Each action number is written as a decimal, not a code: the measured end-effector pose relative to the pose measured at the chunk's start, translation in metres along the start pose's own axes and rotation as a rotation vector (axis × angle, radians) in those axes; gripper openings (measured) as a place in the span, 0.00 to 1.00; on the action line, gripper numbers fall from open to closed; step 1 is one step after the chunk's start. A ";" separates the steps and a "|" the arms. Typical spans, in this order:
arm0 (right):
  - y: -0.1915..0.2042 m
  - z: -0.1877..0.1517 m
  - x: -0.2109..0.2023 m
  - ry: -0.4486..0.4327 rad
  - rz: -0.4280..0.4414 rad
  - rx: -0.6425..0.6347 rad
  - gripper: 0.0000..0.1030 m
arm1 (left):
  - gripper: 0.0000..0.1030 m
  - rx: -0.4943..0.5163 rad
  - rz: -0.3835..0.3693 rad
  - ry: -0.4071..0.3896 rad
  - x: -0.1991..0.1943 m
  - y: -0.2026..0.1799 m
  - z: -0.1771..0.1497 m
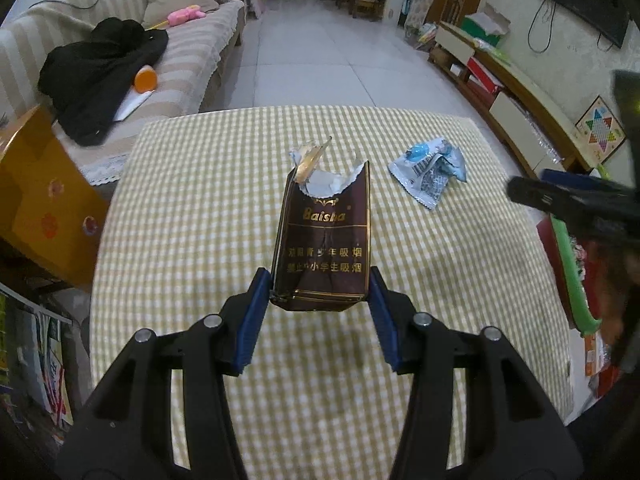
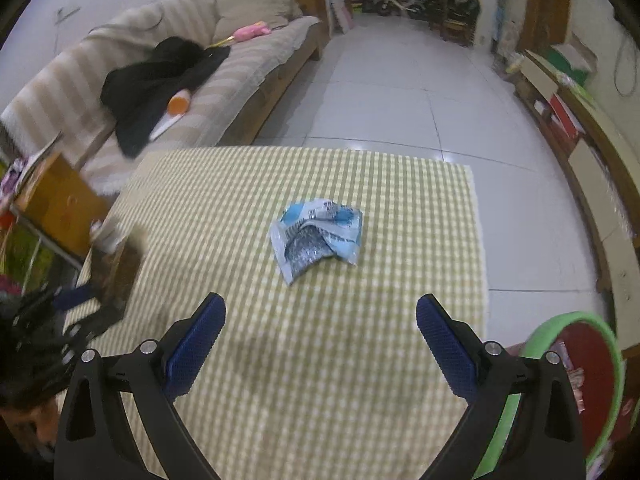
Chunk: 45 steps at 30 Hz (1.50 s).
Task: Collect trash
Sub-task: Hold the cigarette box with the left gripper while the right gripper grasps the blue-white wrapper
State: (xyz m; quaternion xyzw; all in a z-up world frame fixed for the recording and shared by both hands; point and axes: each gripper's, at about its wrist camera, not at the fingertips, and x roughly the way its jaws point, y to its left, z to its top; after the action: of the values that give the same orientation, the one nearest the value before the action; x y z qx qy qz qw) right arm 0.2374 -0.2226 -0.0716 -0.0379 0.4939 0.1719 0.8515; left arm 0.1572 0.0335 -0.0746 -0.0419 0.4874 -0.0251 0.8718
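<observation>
- The left gripper (image 1: 320, 284) is clamped on the base of a torn brown cigarette pack (image 1: 324, 236); both blue pads (image 1: 256, 308) press its sides, and the pack stands clear above the checked tablecloth (image 1: 200, 200), torn foil end pointing away.
- The right gripper (image 2: 320, 334) holds nothing, its jaws spread wide, and it hangs over the cloth just short of a crumpled blue-and-white wrapper (image 2: 316, 236), which lies flat near the middle of the table.
- Step in hand, as I judge it: the pack has been picked up and awaits disposal; the wrapper is the next piece to collect.
- The likely receptacle is the green-rimmed bin (image 2: 576, 384) beside the table on the right-hand side. The left hand would need to carry the pack across to it and let go above the opening.
- The right hand would need to drop lower and close across a raised fold of the wrapper. It is thin and lies flat, so the pads may pinch the cloth with it.
- The bin is cut off by the frame edge in both views; how full it is I cannot tell.
- In the right wrist view the left gripper and pack are blurred at the left edge.
- Whether the pack is empty cannot be made out.
</observation>
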 end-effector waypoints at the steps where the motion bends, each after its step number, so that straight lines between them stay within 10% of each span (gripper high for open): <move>1: 0.002 0.002 0.004 -0.012 -0.004 0.001 0.90 | 0.46 -0.005 -0.002 -0.003 -0.001 0.001 0.000; 24: -0.007 0.031 0.098 0.021 -0.069 0.212 0.89 | 0.46 -0.136 -0.042 -0.032 -0.013 0.071 -0.031; 45: 0.000 0.018 0.092 0.049 -0.088 0.089 0.38 | 0.46 -0.124 -0.014 -0.010 0.001 0.076 -0.019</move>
State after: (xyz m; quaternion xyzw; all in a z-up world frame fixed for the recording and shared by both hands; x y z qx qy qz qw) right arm 0.2942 -0.1950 -0.1415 -0.0259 0.5197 0.1111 0.8467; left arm 0.1416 0.1078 -0.0925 -0.0995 0.4835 -0.0009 0.8697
